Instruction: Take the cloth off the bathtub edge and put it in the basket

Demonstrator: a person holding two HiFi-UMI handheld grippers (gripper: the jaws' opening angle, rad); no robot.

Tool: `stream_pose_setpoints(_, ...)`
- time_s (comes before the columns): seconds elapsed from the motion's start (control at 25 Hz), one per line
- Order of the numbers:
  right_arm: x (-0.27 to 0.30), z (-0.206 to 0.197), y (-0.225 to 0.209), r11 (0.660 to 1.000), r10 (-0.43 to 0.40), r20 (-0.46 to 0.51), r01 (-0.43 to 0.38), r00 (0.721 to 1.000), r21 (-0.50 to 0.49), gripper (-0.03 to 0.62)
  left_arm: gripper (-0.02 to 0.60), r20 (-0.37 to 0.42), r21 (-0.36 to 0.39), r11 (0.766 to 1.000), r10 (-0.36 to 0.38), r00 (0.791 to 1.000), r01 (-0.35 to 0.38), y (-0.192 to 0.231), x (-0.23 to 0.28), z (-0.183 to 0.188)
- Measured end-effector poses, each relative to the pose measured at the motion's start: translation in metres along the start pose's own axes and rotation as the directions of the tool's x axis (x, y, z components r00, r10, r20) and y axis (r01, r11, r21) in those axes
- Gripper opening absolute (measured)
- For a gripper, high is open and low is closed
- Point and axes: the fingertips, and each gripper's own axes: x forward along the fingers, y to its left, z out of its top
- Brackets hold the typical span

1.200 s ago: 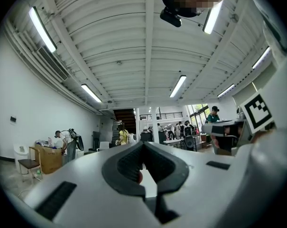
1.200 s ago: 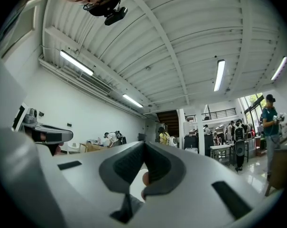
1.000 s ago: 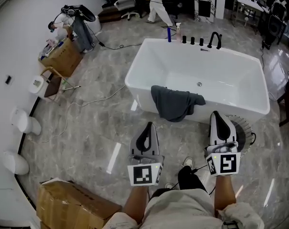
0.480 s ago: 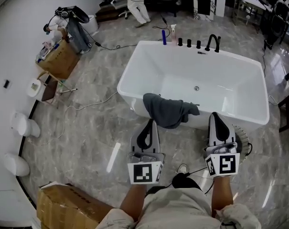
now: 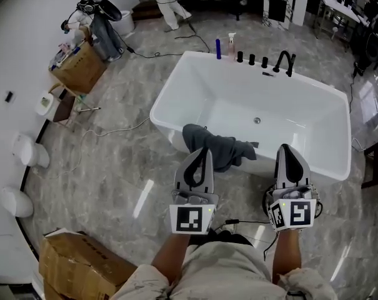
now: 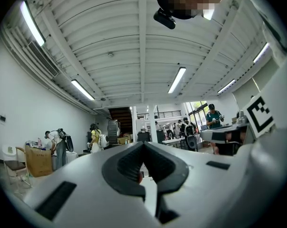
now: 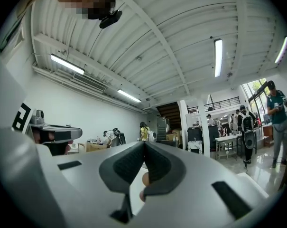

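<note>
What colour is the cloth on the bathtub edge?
Dark grey. The cloth shows best in the head view.

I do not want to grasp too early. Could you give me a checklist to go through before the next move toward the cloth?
1. Cloth in place: ok. The dark cloth is draped over the near rim of the bathtub.
2. Left gripper jaws open for a grasp: not ok. They are shut and empty.
3. Right gripper jaws open: not ok. They are shut and empty.
4. Left gripper at the cloth: cannot tell. In the head view its tip overlaps the cloth, but contact is not shown.
5. Basket ready to receive the cloth: cannot tell. It is mostly hidden behind the right gripper.
</note>
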Motion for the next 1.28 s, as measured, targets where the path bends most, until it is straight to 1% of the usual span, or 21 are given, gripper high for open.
stream_pose_setpoints(0.12,0.012,-0.008,0.004,1.000,0.015,-0.018,-0.015,1.000,-0.008,-0.012,-0.005,-0.003,-0.003,1.000,-0.005,1.000,0.005,0.005,0.010,-0.005)
stream_pose_setpoints(0.28,0.037,-0.024,0.009,1.000,0.022,-0.034,-0.023,0.999,-0.014,-0.012,-0.005,-0.005,-0.013,1.000,-0.005,1.000,0.005,0.022,0.032,-0.023)
stream_pose_setpoints(0.4,0.062,-0.035,0.014,1.000,0.020,-0.052,-0.021,0.998,-0.022,-0.012,-0.005,-0.004,-0.019,1.000,-0.006,1.000,0.006,0.038,0.050,-0.033)
stream_pose_setpoints(0.56,0.101,-0.043,0.029,0.999,0.027,-0.080,-0.030,0.996,-0.038,-0.012,-0.005,-0.021,-0.029,0.999,-0.013,1.000,0.012,0.068,0.074,-0.047)
stream_pose_setpoints(0.68,0.132,-0.056,0.041,0.998,0.037,-0.110,-0.042,0.993,-0.047,-0.012,-0.005,-0.041,-0.026,1.000,-0.015,0.999,0.014,0.089,0.092,-0.060)
stream_pose_setpoints(0.88,0.175,-0.094,0.058,0.997,0.065,-0.177,-0.072,0.982,-0.038,-0.012,-0.005,-0.076,-0.041,0.999,0.002,0.997,-0.005,0.120,0.118,-0.092)
stream_pose_setpoints(1.04,0.205,-0.129,0.070,0.995,0.082,-0.236,-0.091,0.968,-0.029,-0.012,-0.005,-0.126,-0.057,0.998,0.009,0.992,-0.016,0.144,0.132,-0.126)
stream_pose_setpoints(1.12,0.218,-0.149,0.075,0.995,0.091,-0.273,-0.101,0.958,-0.025,-0.012,-0.005,-0.146,-0.055,0.998,0.008,0.989,-0.016,0.153,0.138,-0.141)
stream_pose_setpoints(1.28,0.234,-0.201,0.086,0.991,0.115,-0.357,-0.130,0.927,-0.017,-0.012,-0.005,-0.145,-0.059,0.998,0.020,0.989,-0.029,0.169,0.146,-0.170)
